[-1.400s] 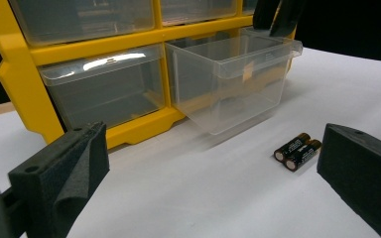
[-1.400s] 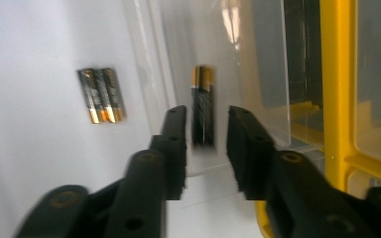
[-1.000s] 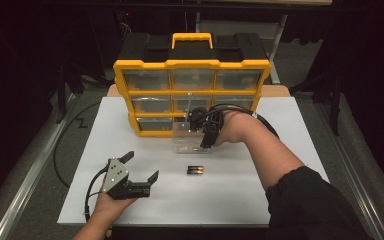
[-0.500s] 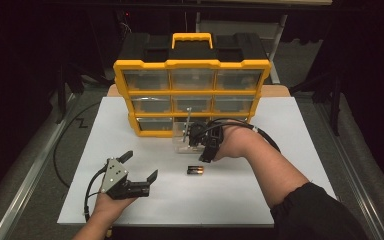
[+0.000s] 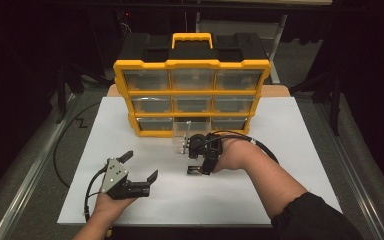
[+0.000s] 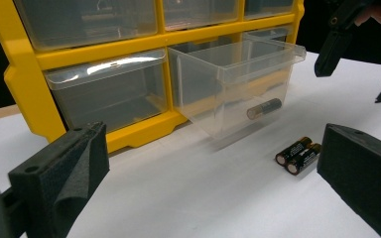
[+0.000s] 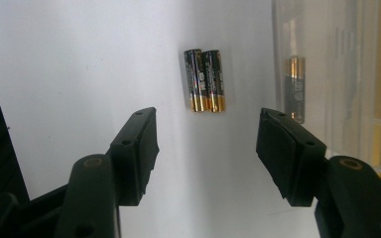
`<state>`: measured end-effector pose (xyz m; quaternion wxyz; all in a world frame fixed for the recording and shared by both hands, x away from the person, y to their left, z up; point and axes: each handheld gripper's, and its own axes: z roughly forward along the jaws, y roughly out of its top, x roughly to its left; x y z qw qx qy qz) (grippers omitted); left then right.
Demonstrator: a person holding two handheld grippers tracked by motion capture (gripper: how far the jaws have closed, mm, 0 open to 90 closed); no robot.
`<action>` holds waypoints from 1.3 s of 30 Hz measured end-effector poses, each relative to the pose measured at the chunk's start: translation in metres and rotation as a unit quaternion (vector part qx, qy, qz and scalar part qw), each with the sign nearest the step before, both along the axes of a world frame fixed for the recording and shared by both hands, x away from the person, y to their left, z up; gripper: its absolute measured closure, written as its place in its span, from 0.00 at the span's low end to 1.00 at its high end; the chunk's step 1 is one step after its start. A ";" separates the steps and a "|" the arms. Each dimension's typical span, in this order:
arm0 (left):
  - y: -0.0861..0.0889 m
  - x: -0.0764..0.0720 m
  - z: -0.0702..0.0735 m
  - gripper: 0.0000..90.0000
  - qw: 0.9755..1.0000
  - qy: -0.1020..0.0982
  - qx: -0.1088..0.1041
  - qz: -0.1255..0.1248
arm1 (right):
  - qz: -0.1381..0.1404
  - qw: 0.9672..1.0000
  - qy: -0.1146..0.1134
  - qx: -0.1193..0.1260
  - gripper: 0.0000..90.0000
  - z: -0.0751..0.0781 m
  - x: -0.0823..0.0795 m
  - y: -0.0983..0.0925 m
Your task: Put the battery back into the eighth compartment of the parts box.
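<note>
A yellow organizer [image 5: 192,65] with clear drawers stands at the back of the white table. Its bottom middle drawer [image 5: 185,131] [image 6: 238,74] is pulled out, and one battery [image 6: 264,108] [image 7: 294,88] lies inside. Two batteries [image 5: 194,170] [image 6: 297,154] [image 7: 205,79] lie side by side on the table in front of the drawer. My right gripper [image 5: 196,162] [image 7: 206,134] hovers just over the pair, open; its jaws have just been opening and nothing is between them. My left gripper [image 5: 140,166] [image 6: 213,163] rests open at the front left, holding nothing.
The white table top [image 5: 290,150] has free room to the right and along its front edge. A black cable [image 5: 67,145] loops off the table's left side. Dark floor and metal rails surround the table.
My right gripper has come down from over the pulled-out drawer toward the front, to just above the two batteries, and its jaws stand wider. The left gripper has stayed put.
</note>
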<state>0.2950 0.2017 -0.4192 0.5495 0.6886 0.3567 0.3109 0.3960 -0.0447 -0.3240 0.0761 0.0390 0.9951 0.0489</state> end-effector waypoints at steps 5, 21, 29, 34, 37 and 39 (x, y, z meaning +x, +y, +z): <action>0.000 0.000 0.000 0.01 1.000 0.000 -0.001 0.000 | -0.001 1.000 0.005 0.003 0.43 -0.010 -0.004 -0.005; 0.000 0.000 0.000 0.01 1.000 0.001 -0.002 -0.001 | -0.011 1.000 0.020 -0.003 0.34 -0.028 -0.011 -0.016; 0.000 0.000 0.000 0.01 1.000 0.002 0.000 -0.002 | -0.010 1.000 0.028 -0.006 0.31 -0.044 -0.015 -0.019; 0.000 0.000 0.000 0.01 1.000 0.002 0.000 -0.002 | -0.001 0.999 0.032 -0.002 0.31 -0.053 -0.014 -0.018; 0.000 0.000 0.000 0.01 1.000 0.001 0.000 -0.002 | -0.001 0.999 0.035 0.004 0.31 -0.058 -0.015 -0.017; 0.000 0.000 0.000 0.01 1.000 0.001 -0.001 -0.002 | -0.002 0.999 0.034 0.001 0.32 -0.059 -0.016 -0.016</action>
